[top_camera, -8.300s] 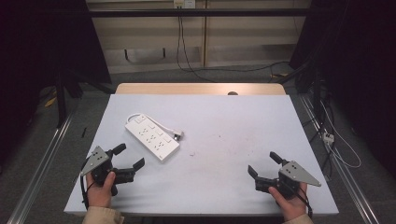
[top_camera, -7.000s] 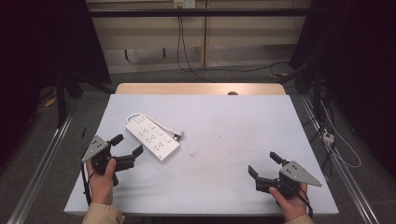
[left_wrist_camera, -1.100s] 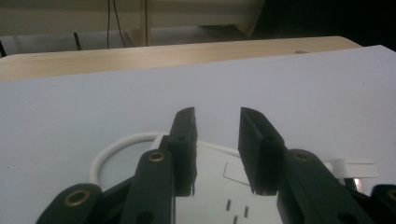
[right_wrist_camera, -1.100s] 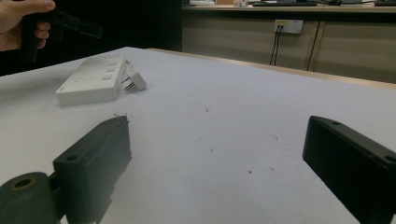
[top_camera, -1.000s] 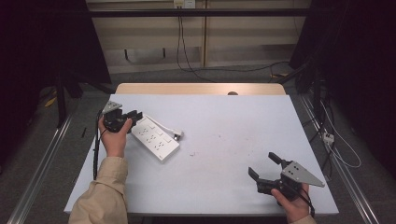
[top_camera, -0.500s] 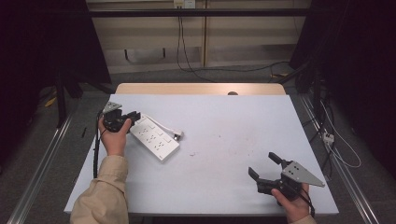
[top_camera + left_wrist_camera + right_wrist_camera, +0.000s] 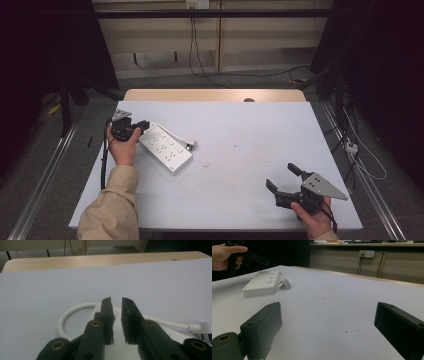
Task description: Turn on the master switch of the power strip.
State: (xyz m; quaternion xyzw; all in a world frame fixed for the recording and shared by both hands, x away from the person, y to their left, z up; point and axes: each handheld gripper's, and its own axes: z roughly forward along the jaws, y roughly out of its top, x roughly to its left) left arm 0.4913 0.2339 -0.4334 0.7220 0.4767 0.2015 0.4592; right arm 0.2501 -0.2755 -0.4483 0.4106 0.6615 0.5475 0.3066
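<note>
At the left of the high view, the white plastic power strip point(image 7: 165, 148) lies on the pale tabletop point(image 7: 240, 130), its long axis slanting toward the lower right. The left hand-held gripper point(image 7: 142, 125) sits at its upper-left end, jaws just closing, nearly together over the looped cord point(image 7: 75, 312); whether they pinch it I cannot tell. The right hand-held gripper point(image 7: 282, 177), spread wide, is well apart.

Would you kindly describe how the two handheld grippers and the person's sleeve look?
Both the left gripper and right gripper are black with two jaws and a grey three-cornered plate on top. A black cable trails from the left. The sleeve is tan.
</note>
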